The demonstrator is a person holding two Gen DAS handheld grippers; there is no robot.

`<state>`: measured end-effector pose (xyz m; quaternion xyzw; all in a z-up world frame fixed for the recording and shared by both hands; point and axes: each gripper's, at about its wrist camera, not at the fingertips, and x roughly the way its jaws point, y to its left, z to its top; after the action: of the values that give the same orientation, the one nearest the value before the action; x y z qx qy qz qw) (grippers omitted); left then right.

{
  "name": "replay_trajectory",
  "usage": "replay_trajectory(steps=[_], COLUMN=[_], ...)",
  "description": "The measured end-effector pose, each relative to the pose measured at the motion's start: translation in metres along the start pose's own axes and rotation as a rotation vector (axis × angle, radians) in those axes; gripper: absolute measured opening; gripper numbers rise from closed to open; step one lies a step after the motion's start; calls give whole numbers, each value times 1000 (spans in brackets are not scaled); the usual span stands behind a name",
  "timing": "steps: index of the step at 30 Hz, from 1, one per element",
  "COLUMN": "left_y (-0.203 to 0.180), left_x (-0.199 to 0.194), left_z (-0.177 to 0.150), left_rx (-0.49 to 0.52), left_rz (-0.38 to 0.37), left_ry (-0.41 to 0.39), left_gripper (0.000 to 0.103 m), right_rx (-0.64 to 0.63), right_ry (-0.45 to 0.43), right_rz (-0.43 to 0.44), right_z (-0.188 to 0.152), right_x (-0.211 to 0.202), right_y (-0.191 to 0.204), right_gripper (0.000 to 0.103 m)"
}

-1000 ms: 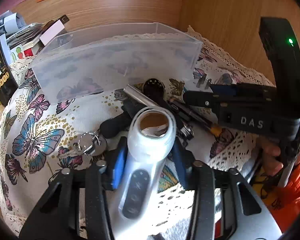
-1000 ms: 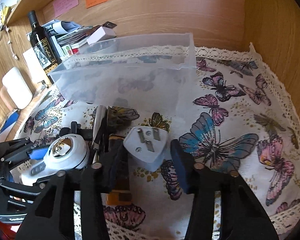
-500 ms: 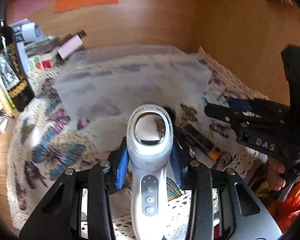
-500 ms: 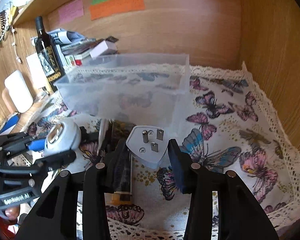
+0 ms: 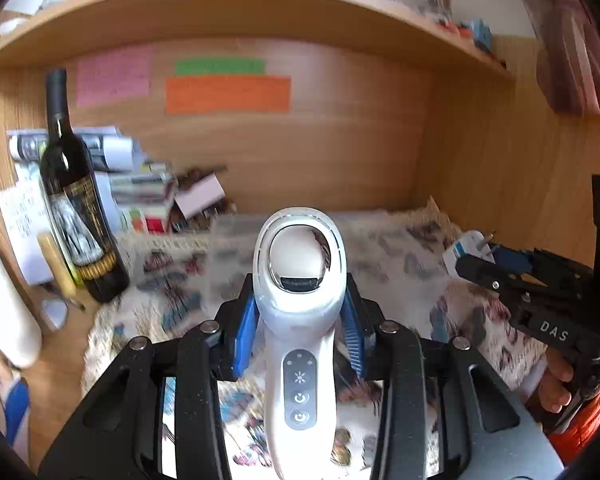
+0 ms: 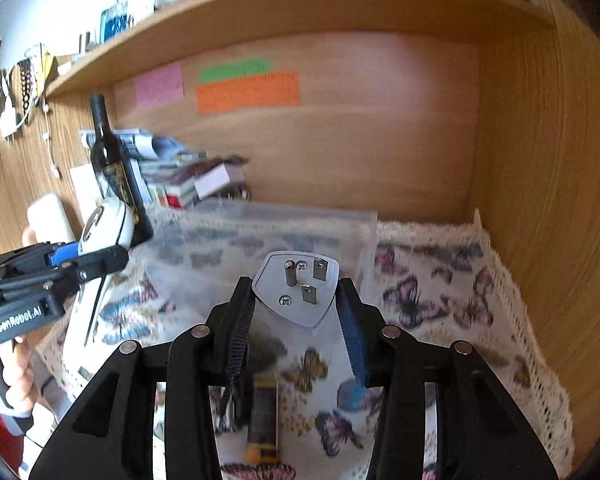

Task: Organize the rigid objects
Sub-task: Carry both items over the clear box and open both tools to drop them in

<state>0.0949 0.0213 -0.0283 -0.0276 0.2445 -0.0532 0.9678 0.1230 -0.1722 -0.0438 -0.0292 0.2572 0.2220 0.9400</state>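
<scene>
My left gripper [image 5: 299, 322] is shut on a white handheld device [image 5: 300, 320] with three buttons on its handle, lifted above the butterfly cloth [image 5: 400, 256]. My right gripper [image 6: 296, 312] is shut on a white three-pin plug adapter [image 6: 296, 290], also lifted. The clear plastic bin [image 6: 260, 236] stands on the cloth behind both, blurred. The right gripper with the adapter [image 5: 470, 250] shows at the right of the left wrist view. The left gripper with the device [image 6: 108, 226] shows at the left of the right wrist view.
A dark wine bottle [image 5: 76, 208] stands at the left by stacked papers and boxes [image 5: 148, 192]. A yellow-and-black tool [image 6: 264, 420] and a thin metal rod [image 6: 98, 308] lie on the cloth [image 6: 440, 292]. Wooden walls close the back and right; a shelf [image 5: 260, 4] runs overhead.
Both grippers have risen and tilted up with their objects: the views now show the back wall and shelf instead of the cloth and the pile of items.
</scene>
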Motion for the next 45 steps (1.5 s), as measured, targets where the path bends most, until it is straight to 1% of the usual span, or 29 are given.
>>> replay_trajectory(steps=[4, 7, 10, 14, 19, 23, 26, 31, 35, 38, 45], left_y=[11, 19, 21, 22, 22, 24, 24, 19, 16, 14, 12], left_x=[1, 8, 18, 39, 69, 98, 113, 139, 155, 163, 164], left_z=[22, 36, 47, 58, 66, 67, 65, 55, 45, 37, 34], left_rx=[5, 3, 20, 59, 96, 110, 119, 153, 158, 165, 149], left_rz=[30, 37, 64, 95, 113, 103, 77, 44, 15, 7, -1], left_ry=[-40, -48, -58, -54, -39, -7, 31, 109, 187, 233, 269], left_gripper=[38, 38, 38, 38, 38, 38, 38, 38, 38, 39, 39], right_rx=[-16, -34, -49, -50, -35, -7, 11, 7, -10, -31, -41], right_ry=[-30, -41, -45, -23, 42, 95, 136, 190, 229, 245, 250], right_rz=[-4, -13, -22, -18, -7, 5, 15, 25, 32, 31, 28], right_z=[16, 26, 35, 42, 42, 38, 34, 26, 19, 15, 14], right_x=[5, 12, 21, 39, 68, 90, 106, 126, 138, 141, 141], right_y=[1, 3, 3, 0, -7, -14, -17, -15, -10, -6, -6], right_gripper=[39, 39, 39, 39, 39, 39, 39, 39, 39, 39, 39])
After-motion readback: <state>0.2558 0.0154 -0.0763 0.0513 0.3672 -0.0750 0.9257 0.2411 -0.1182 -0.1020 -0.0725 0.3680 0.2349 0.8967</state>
